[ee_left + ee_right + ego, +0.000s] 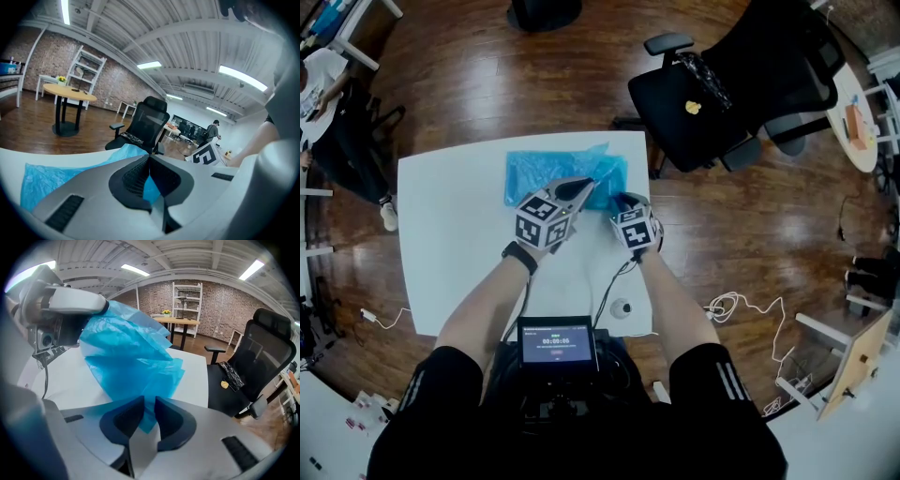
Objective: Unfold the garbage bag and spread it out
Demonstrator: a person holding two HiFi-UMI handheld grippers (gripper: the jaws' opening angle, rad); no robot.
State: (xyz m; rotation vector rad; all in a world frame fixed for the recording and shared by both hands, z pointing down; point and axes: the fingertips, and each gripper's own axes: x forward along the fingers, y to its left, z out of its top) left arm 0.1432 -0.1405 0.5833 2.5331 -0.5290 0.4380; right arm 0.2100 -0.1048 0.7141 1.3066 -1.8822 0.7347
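Note:
A translucent blue garbage bag [553, 169] lies crumpled on the far part of the white table [441, 234]. My left gripper [586, 185] is shut on a fold of it near the bag's right edge and holds that fold lifted off the table. In the left gripper view, blue film [47, 180] shows between the closed jaws of the left gripper [149, 161]. My right gripper [619, 200] sits just right of the left one. In the right gripper view the bag [131, 362] hangs from the left gripper [70, 303], and its lower corner drops into the narrow gap of the right gripper [150, 411], whose pads stand slightly apart.
A black office chair [722, 103] stands past the table's far right corner. A small round object [622, 307] lies on the table near my body, with cables running to a screen [556, 342] at my chest. A round wooden table [70, 93] stands far off.

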